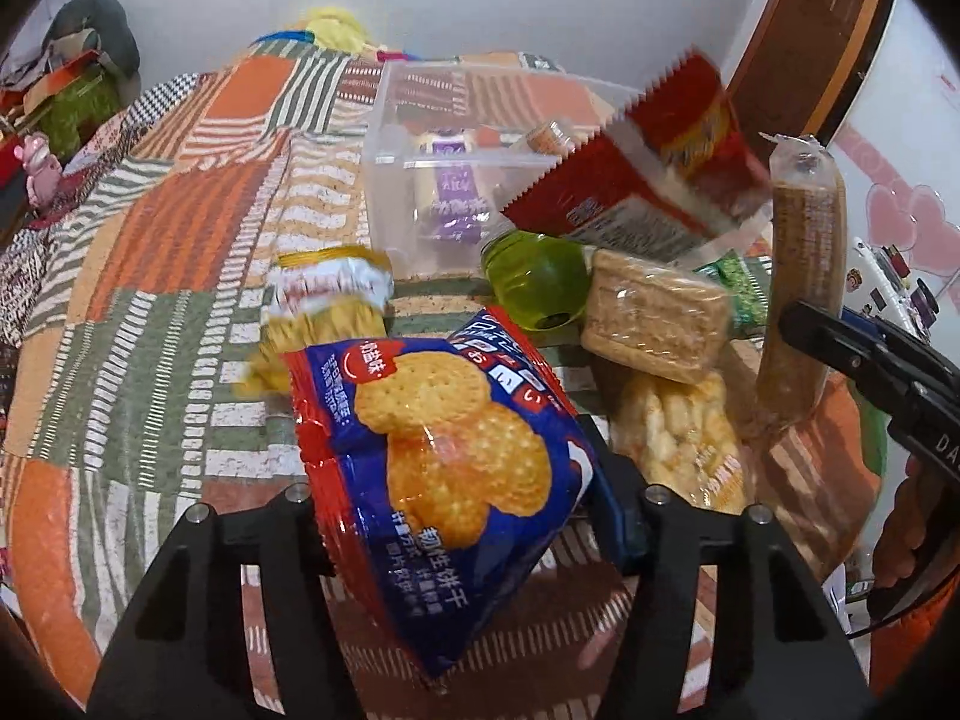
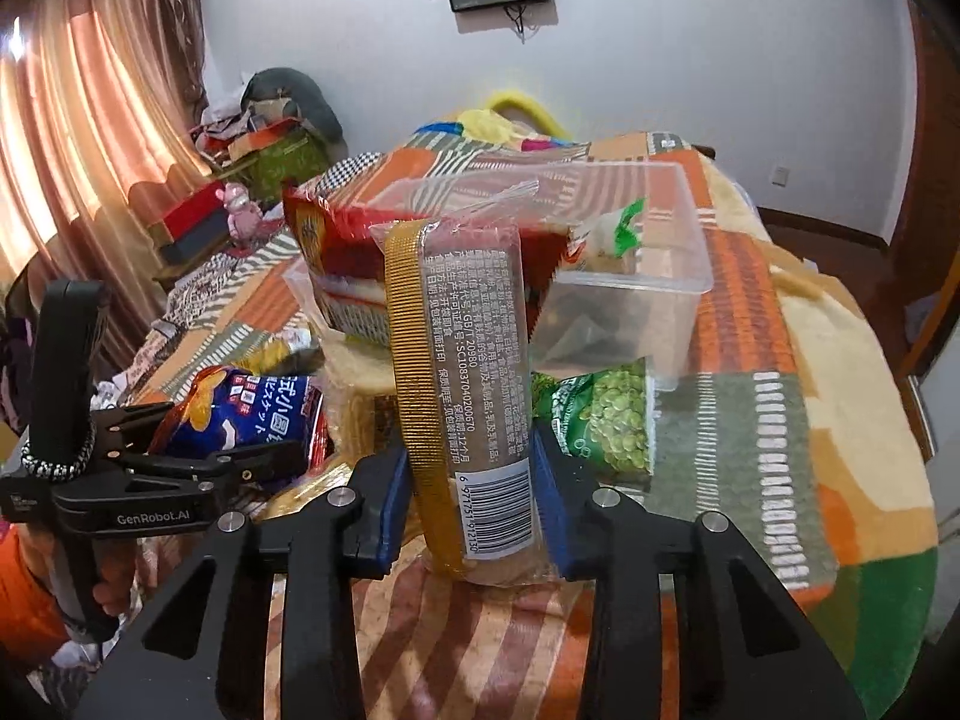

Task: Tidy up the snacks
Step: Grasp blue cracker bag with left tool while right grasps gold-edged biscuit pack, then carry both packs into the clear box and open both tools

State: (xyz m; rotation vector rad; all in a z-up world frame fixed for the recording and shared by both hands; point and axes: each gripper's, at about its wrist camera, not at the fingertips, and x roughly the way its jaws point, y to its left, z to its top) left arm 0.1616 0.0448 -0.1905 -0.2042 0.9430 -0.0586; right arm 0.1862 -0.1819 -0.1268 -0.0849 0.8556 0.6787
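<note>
A bed under a patchwork blanket [image 1: 180,228] carries everything, in a room with curtains [image 2: 90,138] and white walls. On it a clear plastic box [image 1: 420,180] stands behind a heap of snacks. Both claws are picking up: the left claw [image 1: 480,546] grips a blue biscuit packet [image 1: 456,462], the right claw [image 2: 474,504] clamps an upright biscuit roll [image 2: 468,360]. Next, probably, each is carried to the box.

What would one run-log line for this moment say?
left gripper: shut on biscuit bag | right gripper: shut on wafer pack | clear box: behind
</note>
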